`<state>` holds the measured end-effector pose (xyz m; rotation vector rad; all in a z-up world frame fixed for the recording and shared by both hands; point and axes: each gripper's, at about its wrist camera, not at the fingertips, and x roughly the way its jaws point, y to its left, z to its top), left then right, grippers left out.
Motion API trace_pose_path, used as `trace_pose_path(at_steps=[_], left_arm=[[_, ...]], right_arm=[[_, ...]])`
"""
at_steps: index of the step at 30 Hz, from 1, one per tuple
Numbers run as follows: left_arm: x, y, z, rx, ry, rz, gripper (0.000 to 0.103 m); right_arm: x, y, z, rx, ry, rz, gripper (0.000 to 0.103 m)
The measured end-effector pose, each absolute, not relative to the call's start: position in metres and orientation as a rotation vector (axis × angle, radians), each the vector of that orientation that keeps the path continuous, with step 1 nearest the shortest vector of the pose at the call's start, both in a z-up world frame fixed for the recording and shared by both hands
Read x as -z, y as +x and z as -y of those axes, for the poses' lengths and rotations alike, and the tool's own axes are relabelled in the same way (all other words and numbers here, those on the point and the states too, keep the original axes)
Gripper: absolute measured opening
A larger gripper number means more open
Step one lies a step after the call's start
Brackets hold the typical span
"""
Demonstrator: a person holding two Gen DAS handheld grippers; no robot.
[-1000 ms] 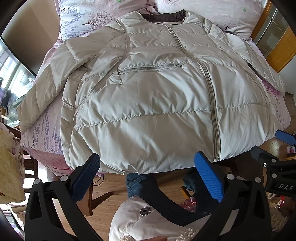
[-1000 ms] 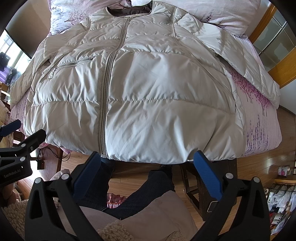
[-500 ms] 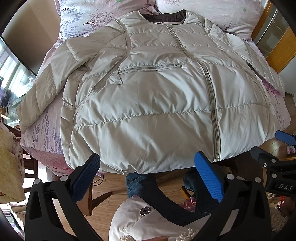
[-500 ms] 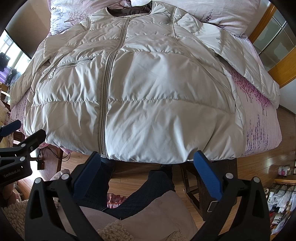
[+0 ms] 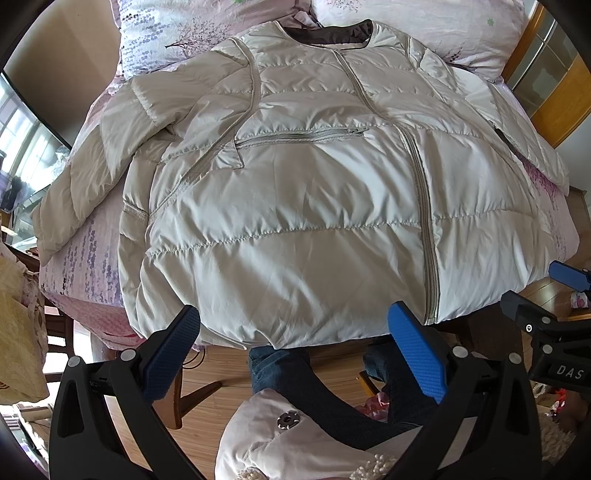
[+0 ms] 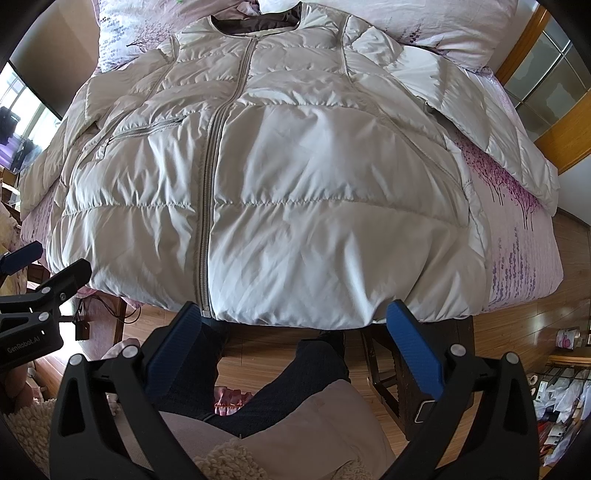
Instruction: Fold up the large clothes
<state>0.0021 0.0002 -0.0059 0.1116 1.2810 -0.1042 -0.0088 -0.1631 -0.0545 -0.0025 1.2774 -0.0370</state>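
A large beige quilted puffer jacket (image 5: 295, 206) lies flat, front up and zipped, on a bed, its collar at the far end and its hem hanging over the near edge. It also fills the right wrist view (image 6: 280, 192). Both sleeves spread outward to the sides. My left gripper (image 5: 295, 332) is open and empty, held just short of the hem. My right gripper (image 6: 295, 328) is open and empty, also just short of the hem. Each gripper shows at the edge of the other's view.
The bed has a pink floral sheet (image 6: 517, 236) and pillows (image 5: 424, 26) at the far end. My legs in dark jeans (image 5: 295, 380) stand on the wooden floor below. A wooden stool (image 6: 402, 373) is at the bed's foot. Wooden doors (image 5: 554, 92) are at the right.
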Motion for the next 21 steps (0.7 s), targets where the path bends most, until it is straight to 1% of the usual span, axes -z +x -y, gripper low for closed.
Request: trace_pose_path(at_steps=[7,11,15,17,18,21], left_arm=[[0.006,0.008,-0.002,0.119,0.091,-1.295,0.102],[0.006,0.015,-0.008,0.114,0.066,-1.297,0.102],[0.000,0.028,-0.019,0.088,0.006,-1.267,0.102],[-0.004,0.034,-0.026,0.080,-0.037,-1.235,0.102],[-0.006,0.036,-0.028,0.080,-0.053,-1.223,0.102],[-0.009,0.042,-0.033,0.104,-0.113,-1.198,0.102]], right_arm=[[0.050,-0.001,0.175,0.041,0.040,-1.260,0.100],[0.036,0.014,0.217,0.080,0.220,-1.140,0.101],[0.021,0.034,0.288,0.099,0.459,-0.924,0.101],[0.018,0.046,0.324,0.161,0.525,-0.870,0.101],[0.020,0.060,0.367,0.234,0.625,-0.839,0.101],[0.035,0.070,0.431,0.332,0.809,-0.805,0.100]])
